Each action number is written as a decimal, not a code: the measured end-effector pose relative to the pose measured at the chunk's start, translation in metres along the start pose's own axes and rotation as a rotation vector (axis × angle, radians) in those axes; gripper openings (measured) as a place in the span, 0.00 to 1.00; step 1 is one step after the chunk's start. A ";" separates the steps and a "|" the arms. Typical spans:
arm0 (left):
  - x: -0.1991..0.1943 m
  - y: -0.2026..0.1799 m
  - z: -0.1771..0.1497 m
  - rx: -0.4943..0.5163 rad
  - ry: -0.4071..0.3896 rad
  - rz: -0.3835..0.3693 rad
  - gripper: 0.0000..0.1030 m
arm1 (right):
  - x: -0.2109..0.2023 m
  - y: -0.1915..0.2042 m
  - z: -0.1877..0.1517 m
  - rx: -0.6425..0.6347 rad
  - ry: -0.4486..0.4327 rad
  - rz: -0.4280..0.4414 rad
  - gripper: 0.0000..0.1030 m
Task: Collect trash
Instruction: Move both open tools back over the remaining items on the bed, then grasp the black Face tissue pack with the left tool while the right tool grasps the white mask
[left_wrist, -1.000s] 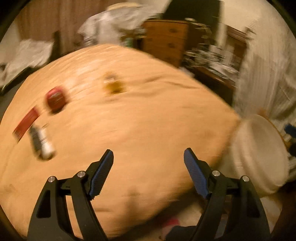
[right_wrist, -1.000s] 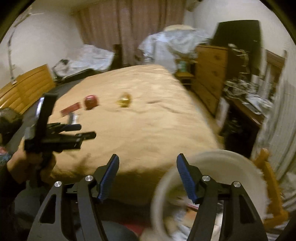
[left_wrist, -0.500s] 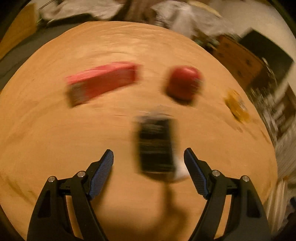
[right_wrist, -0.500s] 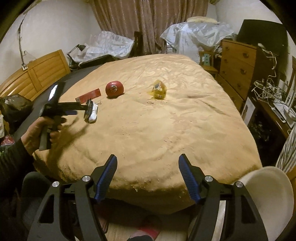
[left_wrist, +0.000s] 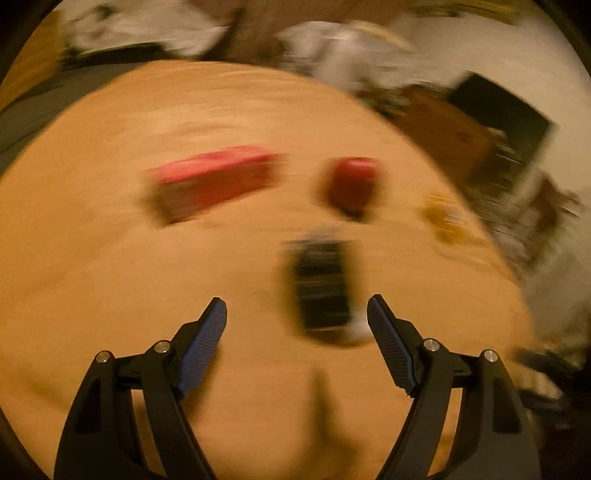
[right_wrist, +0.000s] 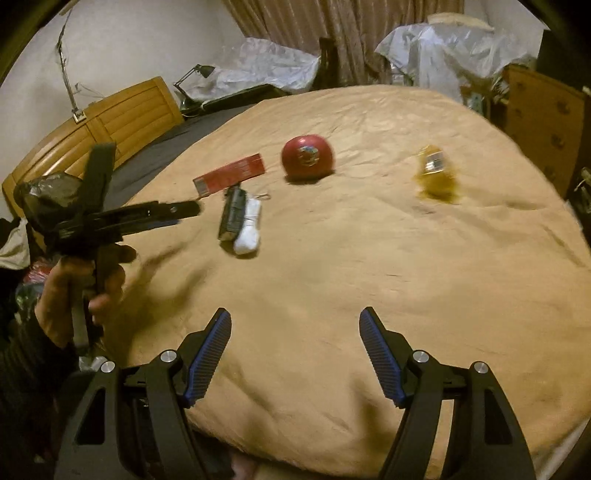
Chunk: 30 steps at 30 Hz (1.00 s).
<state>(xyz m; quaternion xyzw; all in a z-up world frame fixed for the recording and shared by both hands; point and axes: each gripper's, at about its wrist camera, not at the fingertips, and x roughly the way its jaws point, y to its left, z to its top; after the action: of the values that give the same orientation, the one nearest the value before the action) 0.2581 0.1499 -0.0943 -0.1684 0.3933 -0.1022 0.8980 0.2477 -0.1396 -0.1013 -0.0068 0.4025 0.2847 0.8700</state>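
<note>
While the left gripper (left_wrist: 296, 325) hovers agape, a seemingly black packet (left_wrist: 323, 286) lies ahead.

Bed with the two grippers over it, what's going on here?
A person is clearing trash off the bed. The left gripper, open and empty, reaches toward the black packet lying against a white wad. The right gripper hovers over the near edge with its jaws opening, nothing between them. Red flat box, red round tin and yellow wrapper lie untouched on the blanket.
</note>
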 end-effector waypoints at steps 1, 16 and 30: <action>0.003 -0.013 0.002 0.024 0.002 -0.083 0.73 | 0.007 0.004 0.000 0.004 0.005 0.009 0.71; -0.019 0.092 0.008 -0.277 -0.047 0.282 0.75 | 0.051 0.012 0.015 -0.008 0.054 0.049 0.71; -0.032 0.082 -0.019 -0.188 -0.036 0.269 0.76 | 0.173 0.060 0.088 -0.122 0.117 0.059 0.45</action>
<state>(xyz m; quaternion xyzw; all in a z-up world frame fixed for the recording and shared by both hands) 0.2262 0.2314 -0.1163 -0.1992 0.4042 0.0592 0.8907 0.3675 0.0165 -0.1507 -0.0647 0.4348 0.3331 0.8342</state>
